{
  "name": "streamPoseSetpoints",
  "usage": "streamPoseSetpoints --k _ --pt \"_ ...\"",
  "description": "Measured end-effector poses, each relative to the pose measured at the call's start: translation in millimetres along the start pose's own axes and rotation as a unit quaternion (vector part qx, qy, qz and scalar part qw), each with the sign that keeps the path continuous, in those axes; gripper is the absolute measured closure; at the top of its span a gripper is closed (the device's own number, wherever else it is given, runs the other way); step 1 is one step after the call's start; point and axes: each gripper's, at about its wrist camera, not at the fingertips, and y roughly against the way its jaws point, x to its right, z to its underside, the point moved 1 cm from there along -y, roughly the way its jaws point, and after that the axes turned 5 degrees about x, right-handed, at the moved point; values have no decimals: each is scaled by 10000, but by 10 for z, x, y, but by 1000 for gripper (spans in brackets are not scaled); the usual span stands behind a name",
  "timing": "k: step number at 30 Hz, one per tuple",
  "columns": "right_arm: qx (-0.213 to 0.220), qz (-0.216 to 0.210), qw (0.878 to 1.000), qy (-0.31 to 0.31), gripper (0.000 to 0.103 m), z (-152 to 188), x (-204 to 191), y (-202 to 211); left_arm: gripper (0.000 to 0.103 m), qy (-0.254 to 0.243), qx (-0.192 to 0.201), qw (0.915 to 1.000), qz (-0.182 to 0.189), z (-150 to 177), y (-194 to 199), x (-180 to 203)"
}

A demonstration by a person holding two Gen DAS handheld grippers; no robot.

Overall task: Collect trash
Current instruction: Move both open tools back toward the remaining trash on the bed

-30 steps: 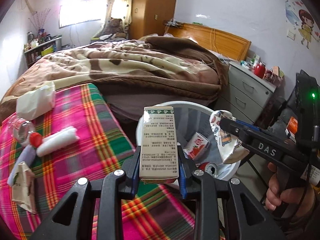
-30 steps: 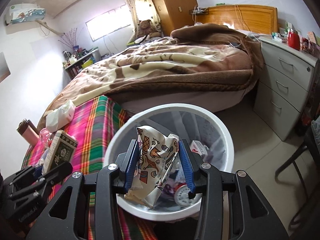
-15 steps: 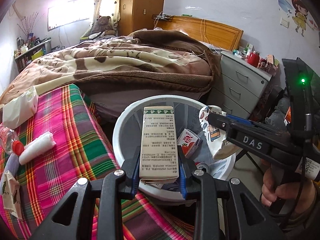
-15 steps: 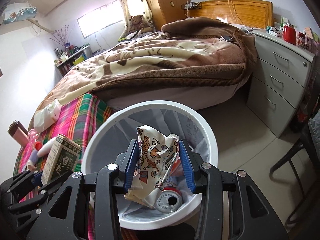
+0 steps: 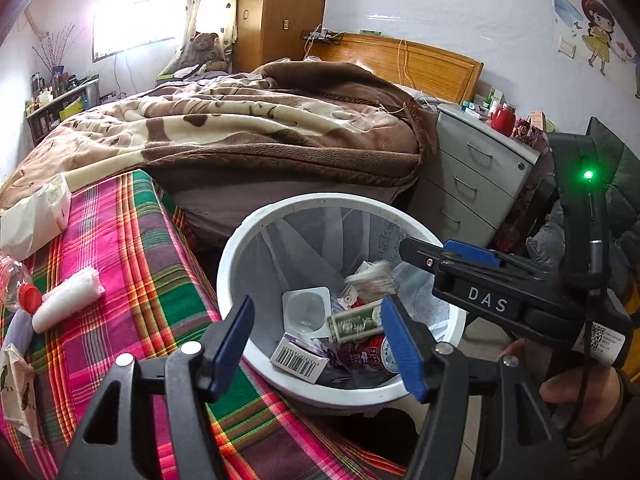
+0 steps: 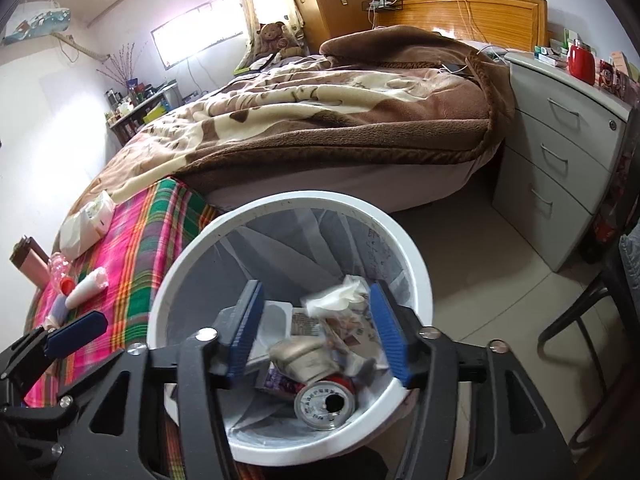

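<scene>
A white trash bin (image 5: 230, 256) (image 6: 416, 264) with a clear liner stands beside the plaid-covered bed. My left gripper (image 5: 318, 340) is open and empty above the bin. My right gripper (image 6: 318, 330) is open and empty above it too, and shows from the side in the left wrist view (image 5: 408, 248). In the bin lie the green-and-white carton (image 5: 354, 322), the patterned wrapper (image 6: 340, 298), blurred, a red can (image 6: 324, 400), a barcode box (image 5: 298, 360) and a plastic cup (image 5: 306, 312). On the plaid cloth (image 5: 132, 280) lie a white roll (image 5: 66, 304), a clear bottle with a red cap (image 5: 18, 292), a white tissue pack (image 5: 34, 216) and a paper packet (image 5: 16, 392).
A bed with a brown blanket (image 5: 240, 132) lies behind the bin. A grey drawer cabinet (image 5: 476, 184) with small items stands to the right. A dark chair frame (image 6: 588, 312) is at the far right. A pink flask (image 6: 30, 264) stands at the left edge.
Both grippers have opened. The carton has dropped from the left gripper and the patterned wrapper from the right, both into the bin.
</scene>
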Motion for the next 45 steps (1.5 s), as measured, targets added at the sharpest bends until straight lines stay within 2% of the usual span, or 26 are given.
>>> streamPoseSetpoints --k 11,27,34,45 --pt "131 -63 9998 152 43 -13 -157 82 31 144 201 9996 -128 31 217 -176" --pt "426 -519 9958 616 42 52 -662 203 30 544 467 9957 -590 225 615 -697" --pt "383 -795 9925 841 42 93 -963 159 30 821 526 9910 -916 364 798 -1052" --pt "240 -1145 9847 1292 42 180 -1465 53 29 1253 604 9791 -1481 565 1066 -1631"
